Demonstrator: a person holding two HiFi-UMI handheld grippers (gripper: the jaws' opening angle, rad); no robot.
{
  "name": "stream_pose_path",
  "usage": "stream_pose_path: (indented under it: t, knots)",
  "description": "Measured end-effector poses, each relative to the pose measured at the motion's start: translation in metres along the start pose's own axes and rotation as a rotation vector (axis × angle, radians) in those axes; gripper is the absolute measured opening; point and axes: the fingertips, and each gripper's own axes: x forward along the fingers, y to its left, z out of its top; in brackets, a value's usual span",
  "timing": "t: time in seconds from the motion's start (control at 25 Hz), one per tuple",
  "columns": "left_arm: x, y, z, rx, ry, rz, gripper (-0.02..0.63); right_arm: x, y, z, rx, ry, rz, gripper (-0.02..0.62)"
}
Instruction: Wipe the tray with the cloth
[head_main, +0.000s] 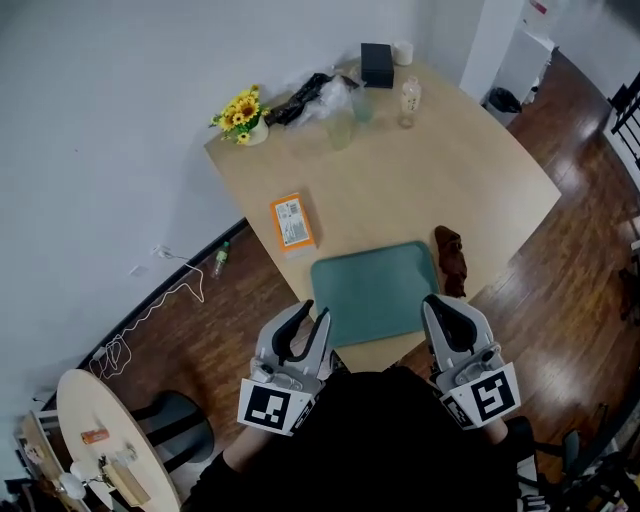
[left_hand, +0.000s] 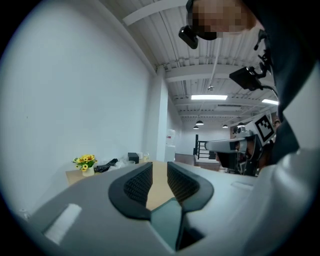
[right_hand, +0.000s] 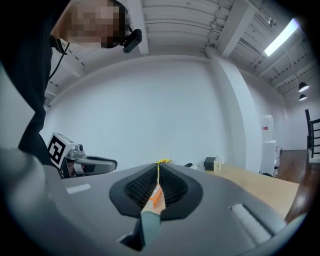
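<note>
The wooden counter (head_main: 470, 170) stretches away in front of you, and you stand at its near edge. The teal tray (head_main: 375, 290) lies flat at that near edge, its long side running along it, with nothing on it.

Your left gripper (head_main: 308, 320) hangs just off the tray's near left corner. Its jaws stand a little apart with nothing between them. Your right gripper (head_main: 437, 305) hangs just off the tray's near right corner, with its jaws pressed together and empty. Neither gripper touches the tray.

The brown cloth (head_main: 452, 260) lies crumpled on the counter just beside the tray's right edge, toward its far corner. You cannot tell from here whether it touches the rim.

An orange box (head_main: 292, 221) lies flat near the counter's left edge, just beyond the tray's far left corner. A small pot of sunflowers (head_main: 240, 112) stands at the counter's far left corner. A black box (head_main: 377, 64) stands at the far edge, and a small clear bottle (head_main: 409, 100) stands near it.
</note>
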Motion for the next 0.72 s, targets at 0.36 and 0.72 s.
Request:
stream_pose_path:
  t: [0.36, 0.72]
  knots:
    - [0.0045, -0.0059, 0.0014, 0.005, 0.020, 0.014, 0.074, 0.0001, 0.0016, -0.0044, 0.030, -0.011, 0.053, 0.002]
    - [0.0081, -0.0037, -0.0031, -0.002, 0.029, 0.015, 0.074, 0.0055, 0.0022, -0.0060, 0.025, -0.008, 0.069, 0.002]
